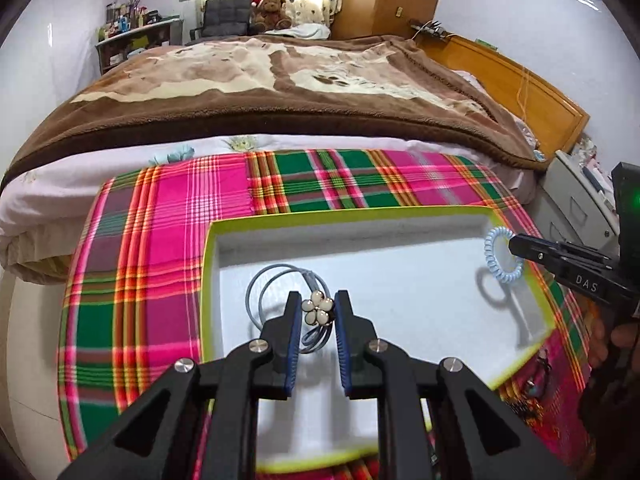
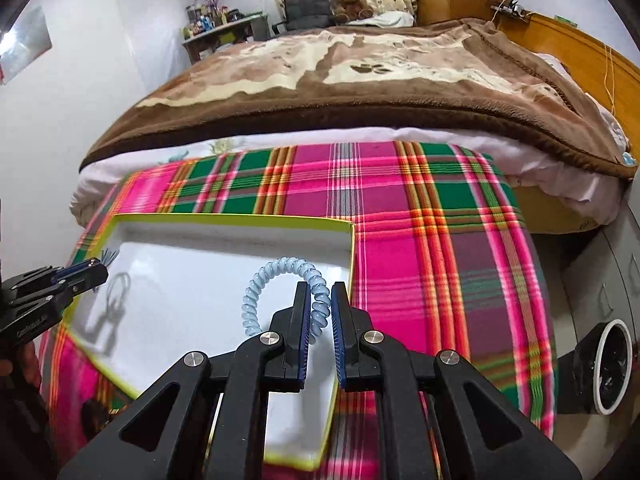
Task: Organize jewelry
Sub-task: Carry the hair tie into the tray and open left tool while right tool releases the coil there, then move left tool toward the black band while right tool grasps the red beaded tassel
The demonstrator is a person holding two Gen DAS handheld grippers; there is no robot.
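Your left gripper (image 1: 318, 312) pinches the grey elastic hair tie with its white petal flower charm (image 1: 317, 311) above the shallow white lime-rimmed tray (image 1: 348, 216); your right gripper (image 2: 320, 304) clamps the pale-blue spiral coil tie (image 2: 280, 272) at the tray's edge; release there and it may bounce onto the plaid cloth (image 2: 420, 260).

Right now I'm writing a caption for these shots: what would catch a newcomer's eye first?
The loud pink-and-green plaid cloth covering the surface by the bed, with a white tray edged in lime on it. Above the tray, the left gripper clamps a pearl flower hair tie, and the right gripper clamps a pale blue spiral hair tie. Far behind sits a teddy bear.
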